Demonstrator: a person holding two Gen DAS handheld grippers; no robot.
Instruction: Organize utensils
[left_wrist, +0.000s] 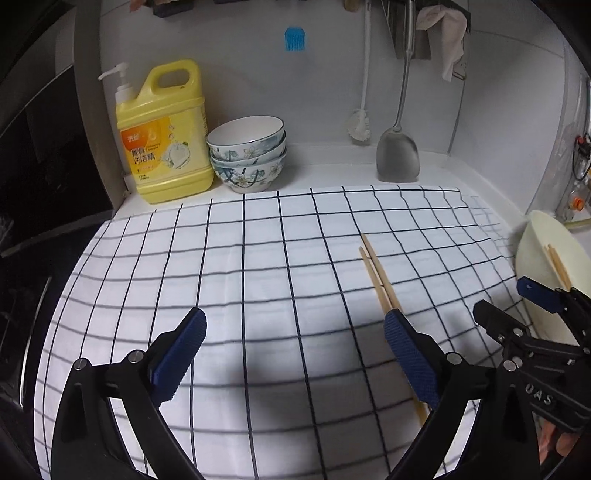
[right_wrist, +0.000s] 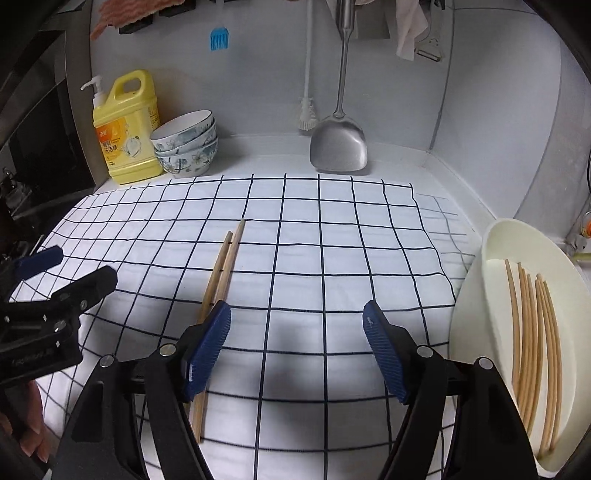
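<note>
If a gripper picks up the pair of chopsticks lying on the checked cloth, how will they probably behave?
The chopsticks look thin, stiff and light, so they should lift easily. Two lie side by side, so one may slip free. The soft checked cloth probably limits rolling.

Each gripper, the left gripper (left_wrist: 295, 345) and the right gripper (right_wrist: 297, 338), is built of matte black plastic arms joined by round silver pivot pins. The fingers (left_wrist: 410, 360) are faced with dark blue ribbed pads (right_wrist: 207, 350). White letters "UAS" are printed on the right gripper's black body, seen in the left wrist view.
</note>
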